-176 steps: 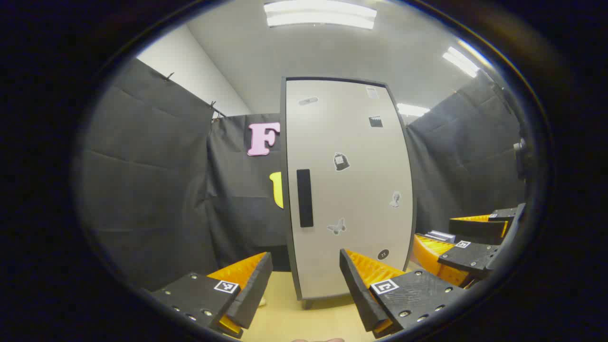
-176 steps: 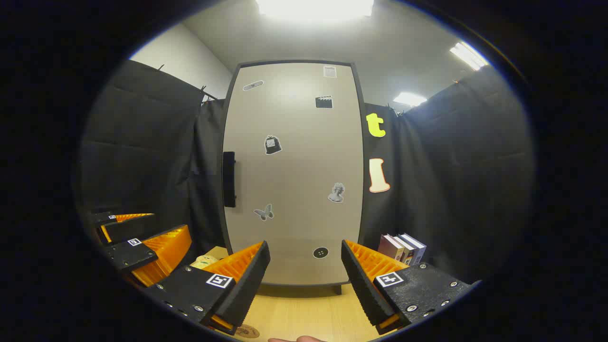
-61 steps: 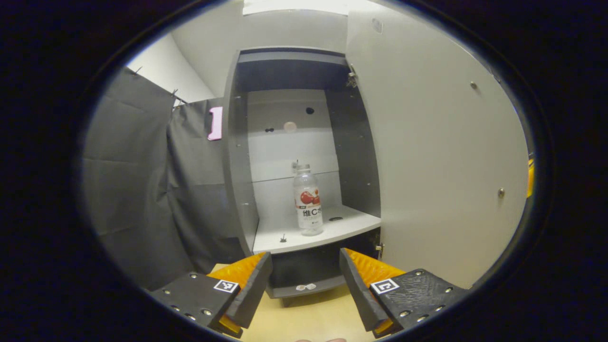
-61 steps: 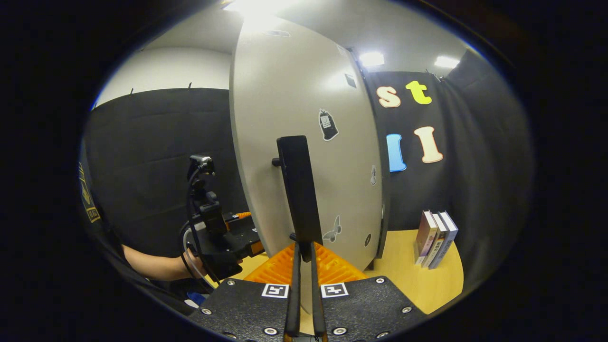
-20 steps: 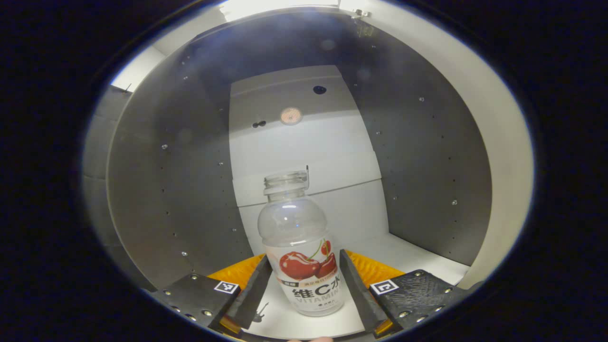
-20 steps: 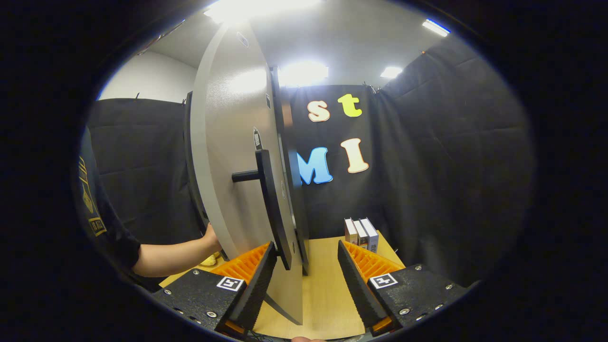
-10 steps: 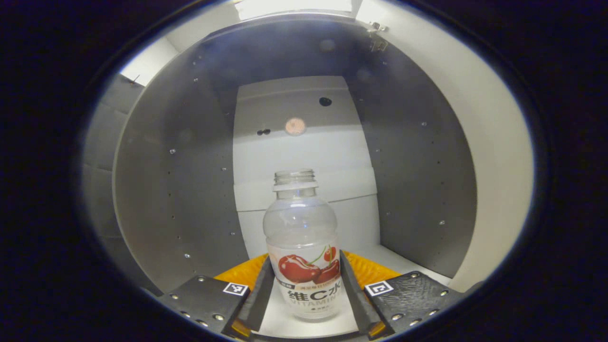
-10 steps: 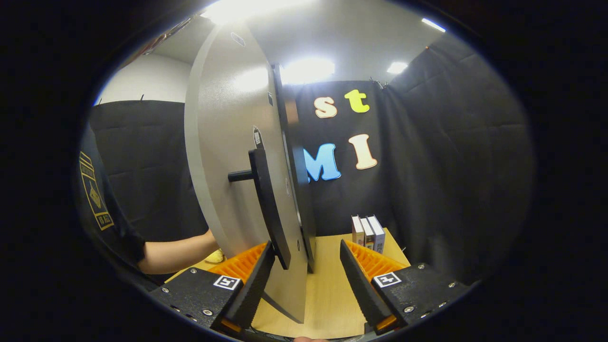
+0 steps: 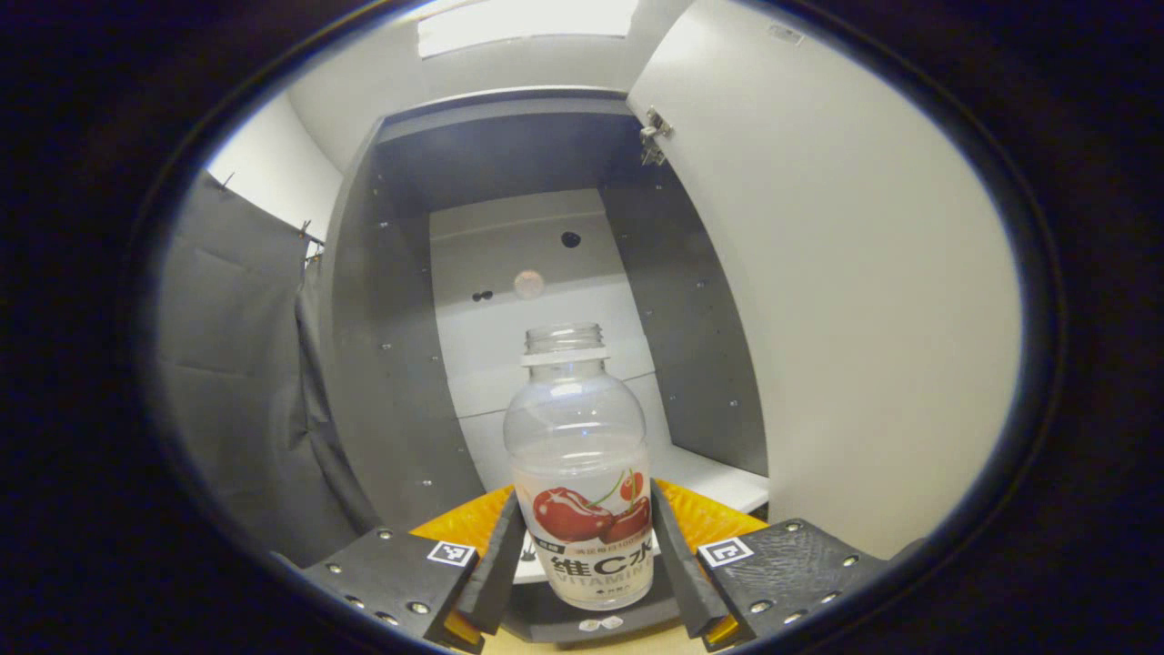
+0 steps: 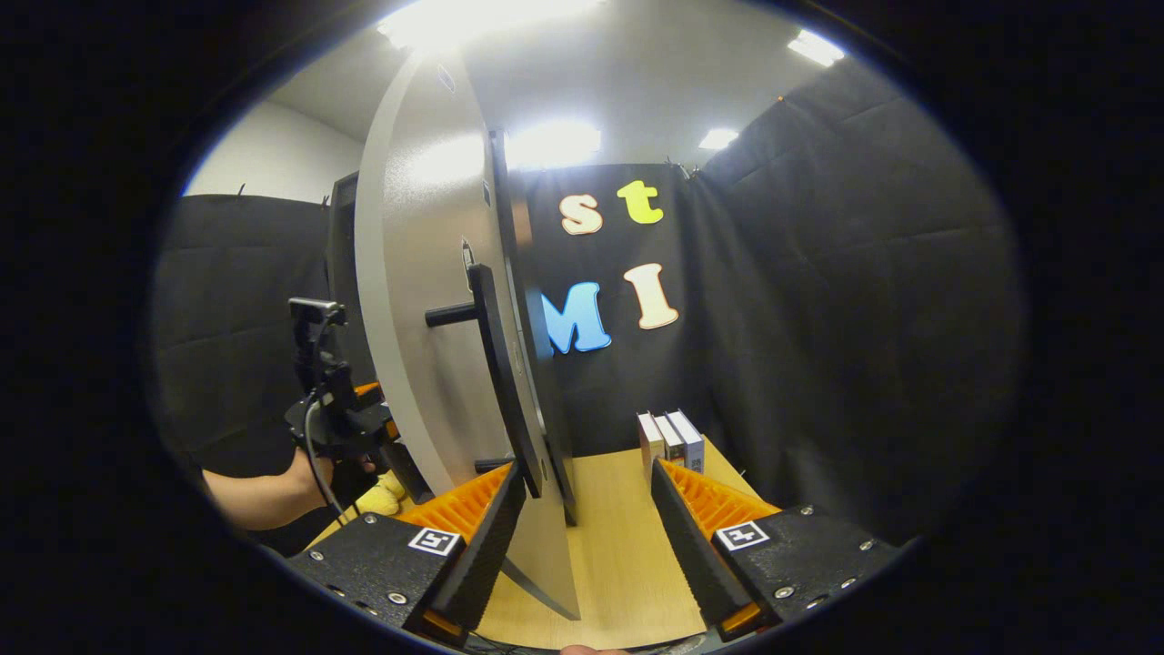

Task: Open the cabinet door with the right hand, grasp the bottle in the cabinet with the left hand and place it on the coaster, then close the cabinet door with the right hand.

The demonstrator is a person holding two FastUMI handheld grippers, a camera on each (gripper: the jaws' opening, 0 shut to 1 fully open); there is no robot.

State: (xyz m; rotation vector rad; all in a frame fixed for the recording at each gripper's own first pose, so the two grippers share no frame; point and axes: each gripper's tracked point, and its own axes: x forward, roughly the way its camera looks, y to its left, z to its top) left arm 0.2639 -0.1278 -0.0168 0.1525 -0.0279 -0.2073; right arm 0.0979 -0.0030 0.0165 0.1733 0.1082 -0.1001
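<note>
Your cabinet point(image 9: 400, 300) stands open on the table point(image 10: 627, 555), its door point(image 10: 414, 300) swung out edge-on to your right tongs point(image 10: 582, 528), with the dark handle point(image 10: 496, 382) just past their left finger. Those tongs are spread wide and hold nothing. Three books point(image 10: 668, 439) stand upright near the back wall, beyond the right finger. Your left tongs point(image 9: 582, 555) are clamped on the labelled belly of the bottle point(image 9: 582, 473), upright and uncapped, in front of the white shelf point(image 9: 718, 478). The open door's inner face point(image 9: 846, 300) rises close on their right.
</note>
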